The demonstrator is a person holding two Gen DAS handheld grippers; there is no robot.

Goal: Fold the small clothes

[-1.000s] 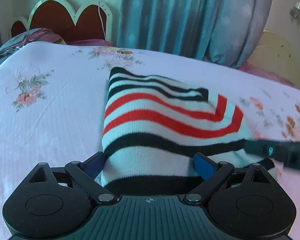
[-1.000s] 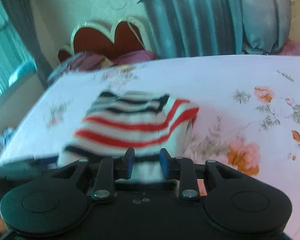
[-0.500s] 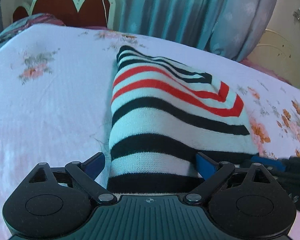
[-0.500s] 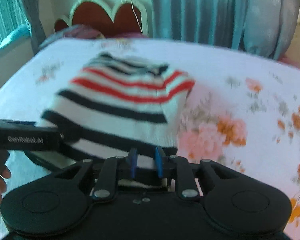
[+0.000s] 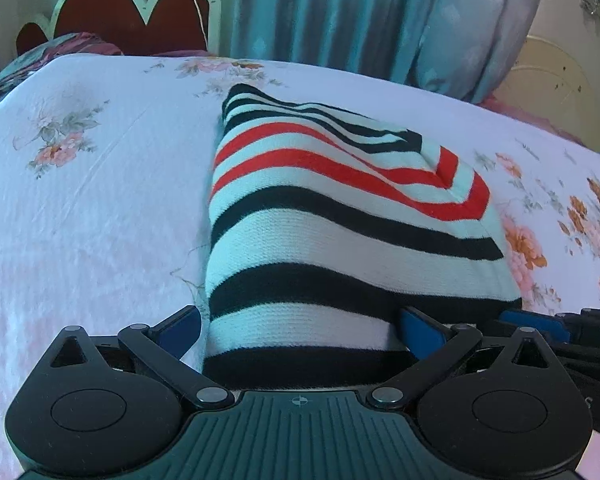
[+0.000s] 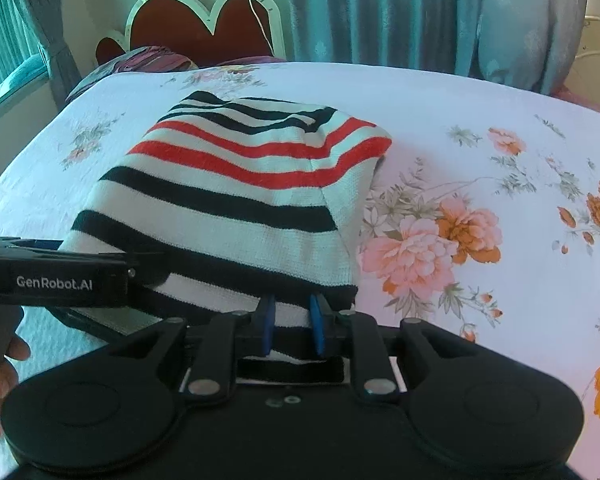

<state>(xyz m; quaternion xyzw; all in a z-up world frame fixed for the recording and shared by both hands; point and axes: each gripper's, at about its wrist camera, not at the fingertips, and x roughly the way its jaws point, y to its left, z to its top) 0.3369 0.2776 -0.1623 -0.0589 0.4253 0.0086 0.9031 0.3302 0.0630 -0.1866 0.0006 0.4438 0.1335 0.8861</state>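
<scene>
Jaws of left gripper (image 5: 300,326) just opened wide, straddling striped garment (image 5: 340,220); right gripper (image 6: 291,320) narrow, pinching hem.

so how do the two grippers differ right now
The left gripper has its jaws spread wide, having just been opening, either side of the striped sweater's hem. The right gripper has its jaws narrow, with hem between the pads. Both sit at the near edge.

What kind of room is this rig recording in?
Most likely a bedroom: a bed with a floral sheet, a scalloped headboard, and long curtains behind. The striped garment lies on the bed.
</scene>
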